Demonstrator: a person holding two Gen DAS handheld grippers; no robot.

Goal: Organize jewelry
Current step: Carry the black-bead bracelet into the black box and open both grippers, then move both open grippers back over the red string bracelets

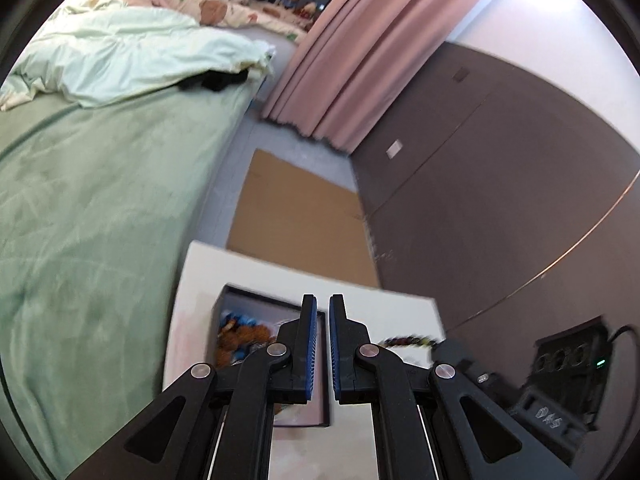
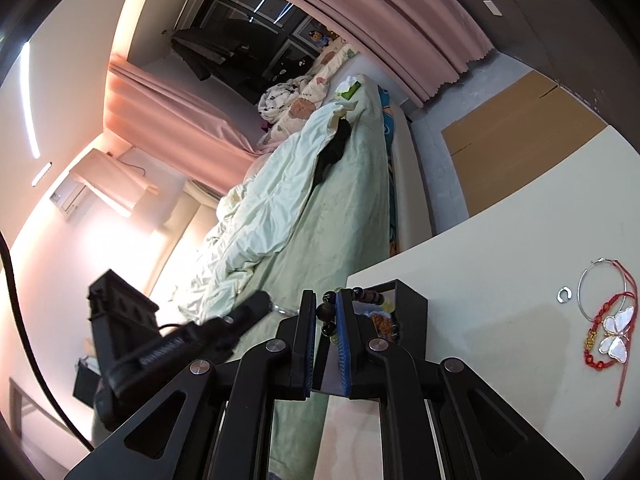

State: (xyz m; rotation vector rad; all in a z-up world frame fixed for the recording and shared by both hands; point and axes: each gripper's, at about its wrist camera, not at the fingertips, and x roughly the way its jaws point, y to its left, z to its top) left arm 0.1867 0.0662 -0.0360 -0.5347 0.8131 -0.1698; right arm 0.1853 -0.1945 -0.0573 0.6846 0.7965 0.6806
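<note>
While the right tool (image 2: 323, 312) pinches round dark beads (image 2: 325, 311), left tool (image 1: 323, 312) seems closed, empty.

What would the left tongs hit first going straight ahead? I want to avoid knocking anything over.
Probably the black jewelry box on the white table: the shut left tongs point down at its far rim, though depth is unclear.

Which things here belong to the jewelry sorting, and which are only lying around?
Belong to the job:
- dark bead bracelet, pinched in the right tongs
- black jewelry box
- butterfly ornament on a red cord
- silver hoop
- small silver ring

Lying about:
- green bedding
- pink curtain
- cardboard sheet
- power strip
</note>
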